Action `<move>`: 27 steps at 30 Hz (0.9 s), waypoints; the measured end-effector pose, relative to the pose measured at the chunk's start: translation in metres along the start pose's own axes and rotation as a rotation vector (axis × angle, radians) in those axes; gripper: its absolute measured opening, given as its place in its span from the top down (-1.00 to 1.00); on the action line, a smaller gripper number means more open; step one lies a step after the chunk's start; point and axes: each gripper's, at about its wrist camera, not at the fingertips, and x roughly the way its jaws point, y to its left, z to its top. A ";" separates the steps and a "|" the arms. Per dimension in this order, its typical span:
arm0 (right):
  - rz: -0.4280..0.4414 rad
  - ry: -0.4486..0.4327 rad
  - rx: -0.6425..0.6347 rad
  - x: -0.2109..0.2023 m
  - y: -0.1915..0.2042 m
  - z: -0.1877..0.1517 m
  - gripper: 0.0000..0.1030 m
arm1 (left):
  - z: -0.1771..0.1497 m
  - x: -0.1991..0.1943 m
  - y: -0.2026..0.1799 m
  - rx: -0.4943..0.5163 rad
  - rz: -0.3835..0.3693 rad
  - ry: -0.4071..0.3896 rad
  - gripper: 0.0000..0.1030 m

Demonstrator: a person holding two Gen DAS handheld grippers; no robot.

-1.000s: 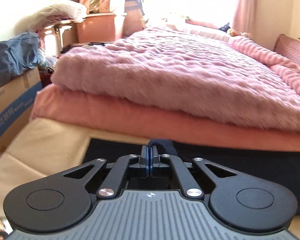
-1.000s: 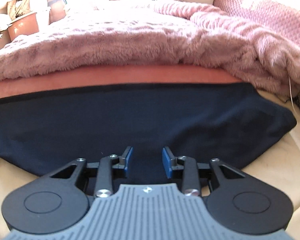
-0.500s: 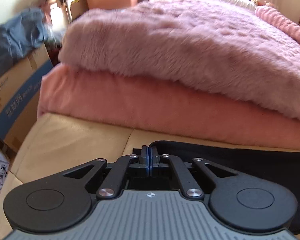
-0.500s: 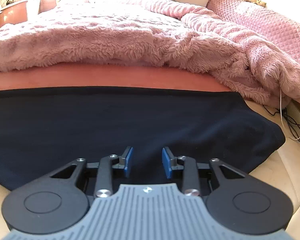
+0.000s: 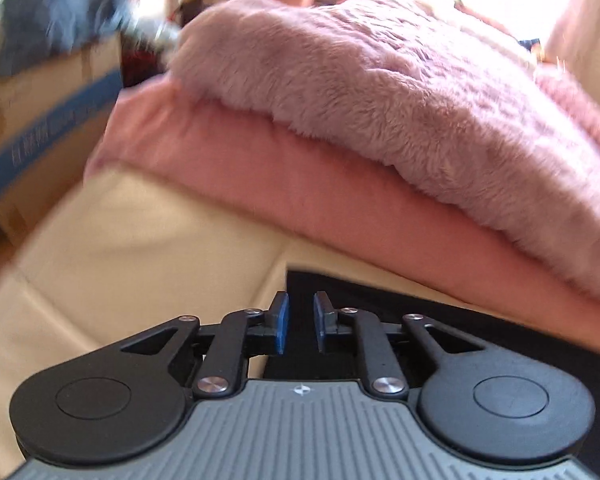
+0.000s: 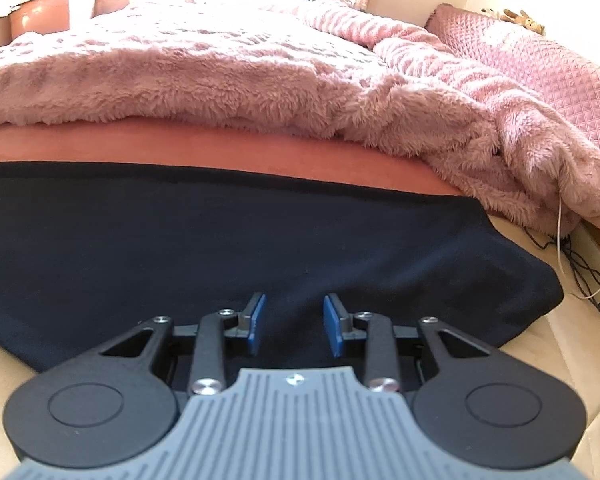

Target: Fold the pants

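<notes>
Setting: a bedroom in a home. A bed is seen, spread with a fluffy pink blanket (image 6: 228, 80) over a salmon-pink cover (image 5: 340, 208), with a quilted pink headboard (image 6: 540, 60) at its far end. A cardboard box (image 5: 48, 120) heaped with blue clothing (image 5: 56, 12) is stored beside it. Charging cables (image 6: 572, 256) are trailed at the bedside.

— What's around you?
— I see a fluffy pink blanket (image 6: 228, 76) at twelve o'clock over a salmon sheet (image 5: 300, 184).
— Elsewhere?
— A cardboard box (image 5: 48, 108) at ten, cables (image 6: 580, 264) at three.
</notes>
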 end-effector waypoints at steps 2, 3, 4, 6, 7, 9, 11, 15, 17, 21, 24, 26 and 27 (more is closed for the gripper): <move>0.010 -0.007 0.011 -0.009 -0.001 -0.003 0.47 | -0.012 -0.005 0.011 -0.105 -0.045 0.020 0.65; 0.015 -0.008 0.016 -0.014 -0.001 -0.006 0.47 | -0.021 -0.005 0.019 -0.170 -0.069 0.033 0.63; 0.021 -0.007 0.020 -0.018 -0.001 -0.008 0.47 | -0.029 -0.005 0.022 -0.217 -0.090 0.041 0.63; 0.036 -0.001 0.029 -0.024 0.001 -0.015 0.47 | -0.042 -0.002 0.026 -0.289 -0.132 0.052 0.62; 0.040 0.002 0.031 -0.027 0.002 -0.018 0.47 | -0.048 0.000 0.027 -0.324 -0.141 0.052 0.59; 0.046 0.006 0.035 -0.032 0.004 -0.023 0.47 | -0.051 0.007 0.026 -0.369 -0.137 0.053 0.57; 0.054 0.011 0.042 -0.036 0.005 -0.027 0.47 | -0.052 0.012 0.026 -0.399 -0.133 0.053 0.57; 0.069 0.021 0.009 -0.045 0.006 -0.033 0.44 | -0.050 0.018 0.024 -0.430 -0.110 0.047 0.57; 0.071 0.026 -0.018 -0.050 0.006 -0.038 0.40 | -0.050 0.019 0.023 -0.423 -0.096 0.055 0.73; 0.056 0.046 -0.096 -0.060 0.005 -0.050 0.37 | -0.047 0.017 0.016 -0.358 -0.056 0.044 0.99; 0.033 0.061 -0.150 -0.064 0.007 -0.058 0.37 | -0.045 0.012 0.011 -0.317 -0.036 0.026 1.00; 0.023 0.058 -0.183 -0.064 0.010 -0.060 0.37 | -0.041 0.010 0.009 -0.299 -0.028 0.023 1.00; 0.025 0.055 -0.204 -0.064 0.014 -0.059 0.37 | -0.040 0.009 0.007 -0.289 -0.024 0.023 1.00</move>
